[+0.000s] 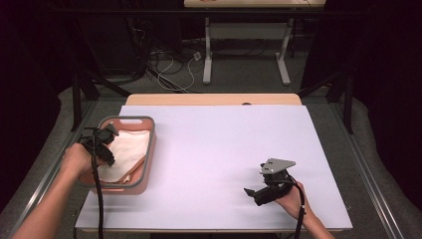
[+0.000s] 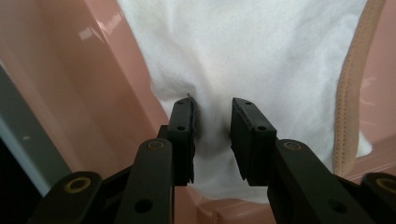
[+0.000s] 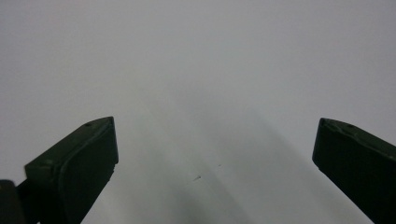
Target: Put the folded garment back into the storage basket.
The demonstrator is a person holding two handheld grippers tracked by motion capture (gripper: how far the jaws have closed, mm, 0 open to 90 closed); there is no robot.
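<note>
A white cloth [image 1: 130,148] lies in a pink tub with a grey rim [image 1: 151,149] at the table's left. My left gripper [image 1: 110,147] reaches down into the tub from its left side. In the left gripper view its jaws stand a little apart, and my left gripper [image 2: 212,122] has its fingertips sunk into the white cloth [image 2: 243,56], a ridge of which lies between the pads. Beside the cloth the tub's pink wall [image 2: 93,93] rises. My right gripper [image 1: 255,191] rests low over the table at the front right, and my right gripper [image 3: 215,140] is open with nothing between its fingers.
A peach stitched edge of another fabric [image 2: 348,107] shows under the white cloth at one side. The pale table top [image 1: 224,149] stretches between the tub and my right hand. Behind the table stand a desk frame [image 1: 209,50] and loose cables on the floor.
</note>
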